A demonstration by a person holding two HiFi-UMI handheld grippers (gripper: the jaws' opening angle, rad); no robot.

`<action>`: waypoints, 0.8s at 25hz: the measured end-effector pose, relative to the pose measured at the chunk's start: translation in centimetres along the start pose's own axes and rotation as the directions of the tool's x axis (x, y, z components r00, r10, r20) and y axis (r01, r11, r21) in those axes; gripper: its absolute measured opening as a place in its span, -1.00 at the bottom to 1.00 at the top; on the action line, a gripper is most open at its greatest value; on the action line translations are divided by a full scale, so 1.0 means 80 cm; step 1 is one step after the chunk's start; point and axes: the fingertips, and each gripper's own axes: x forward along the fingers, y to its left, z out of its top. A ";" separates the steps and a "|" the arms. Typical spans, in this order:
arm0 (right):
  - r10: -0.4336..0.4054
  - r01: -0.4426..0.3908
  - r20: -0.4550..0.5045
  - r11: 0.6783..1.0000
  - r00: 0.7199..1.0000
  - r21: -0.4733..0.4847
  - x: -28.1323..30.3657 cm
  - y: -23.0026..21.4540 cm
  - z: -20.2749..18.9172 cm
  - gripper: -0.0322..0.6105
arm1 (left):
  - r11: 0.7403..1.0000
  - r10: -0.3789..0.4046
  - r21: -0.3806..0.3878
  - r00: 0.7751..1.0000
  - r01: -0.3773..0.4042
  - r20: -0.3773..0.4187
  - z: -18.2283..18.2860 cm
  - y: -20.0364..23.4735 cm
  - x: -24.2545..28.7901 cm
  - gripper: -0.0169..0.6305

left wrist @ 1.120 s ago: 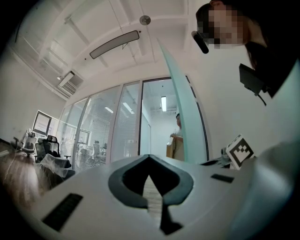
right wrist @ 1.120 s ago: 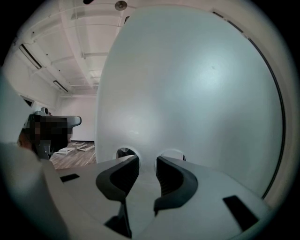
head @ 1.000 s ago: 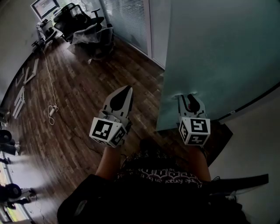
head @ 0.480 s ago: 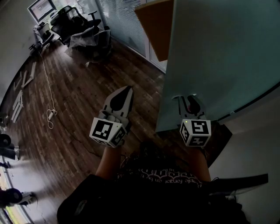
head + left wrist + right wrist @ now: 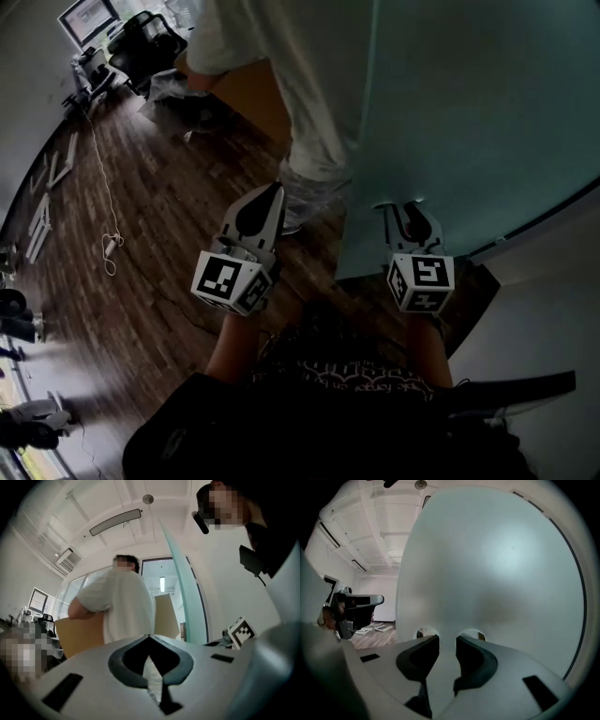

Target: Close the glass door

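The frosted glass door (image 5: pixel 469 112) stands at the right, its free edge near the middle of the head view. My right gripper (image 5: pixel 410 208) is at the door's face, jaws slightly apart with nothing between them. In the right gripper view the door (image 5: pixel 487 564) fills the frame, and my right gripper (image 5: pixel 447 639) points at the spot between two round holes (image 5: pixel 425 632) in the glass. My left gripper (image 5: pixel 272 192) is shut and empty, left of the door's edge. In the left gripper view the left gripper (image 5: pixel 149 636) points up beside the door's edge (image 5: pixel 180 588).
A person in a white shirt (image 5: pixel 300 84) carries a cardboard box (image 5: pixel 248 94) right in front of my left gripper, beside the door's edge; the same person (image 5: pixel 124 606) shows in the left gripper view. Office chairs (image 5: pixel 150 37) stand far left. A cable (image 5: pixel 111 239) lies on the wood floor.
The person with the cardboard box has come into view beside the door's edge, from the top of the frame down toward my left gripper. Both grippers have hardly moved.
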 end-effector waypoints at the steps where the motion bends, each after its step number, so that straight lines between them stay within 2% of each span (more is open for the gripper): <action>1: 0.000 0.000 0.000 1.000 1.000 0.000 0.000 0.000 0.000 -0.55 | 1.000 -0.001 0.000 1.000 0.001 -0.001 -0.001 0.000 -0.001 -0.94; 13: -0.001 0.001 0.004 1.000 1.000 0.012 0.006 0.004 0.005 -0.55 | 1.000 -0.020 0.012 1.000 0.020 -0.001 -0.005 0.006 0.001 -0.94; 20: -0.045 0.045 -0.010 0.999 0.999 0.011 0.023 -0.009 -0.003 -0.55 | 0.999 -0.037 -0.011 0.999 0.037 -0.002 -0.015 0.023 0.021 -0.94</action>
